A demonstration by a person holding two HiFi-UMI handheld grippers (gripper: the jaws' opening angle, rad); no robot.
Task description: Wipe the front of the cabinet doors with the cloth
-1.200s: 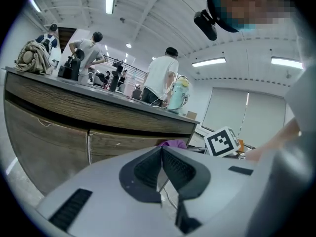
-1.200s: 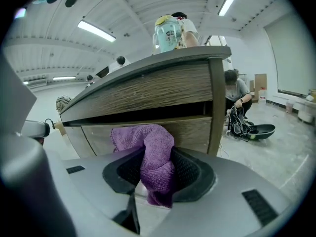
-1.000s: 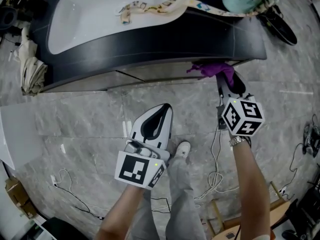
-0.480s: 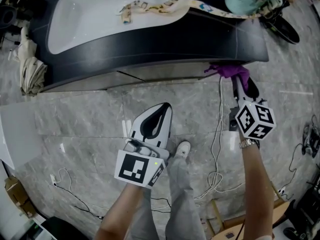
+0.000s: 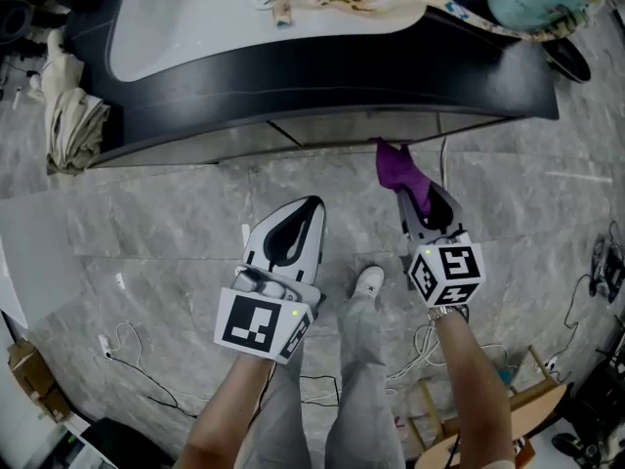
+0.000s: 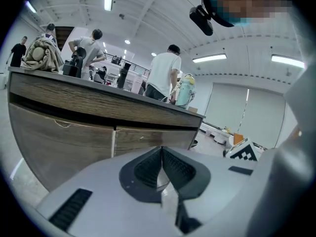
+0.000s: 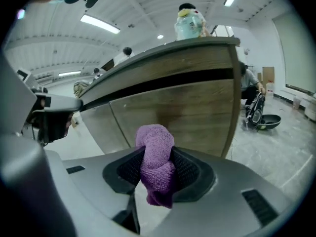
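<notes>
Clamping the purple cloth point(image 7: 155, 144), the right tongs point(image 7: 157, 166) face the cabinet doors point(image 7: 190, 113); the left tongs point(image 6: 162, 156) sit together, empty.

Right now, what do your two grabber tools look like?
The left gripper and right gripper are matching pale grey wedges with dark ribbed pads inside. Each carries a cube with black-and-white square markers and a tiny green light. No sleeves show; a metal watch sits on the right wrist.
</notes>
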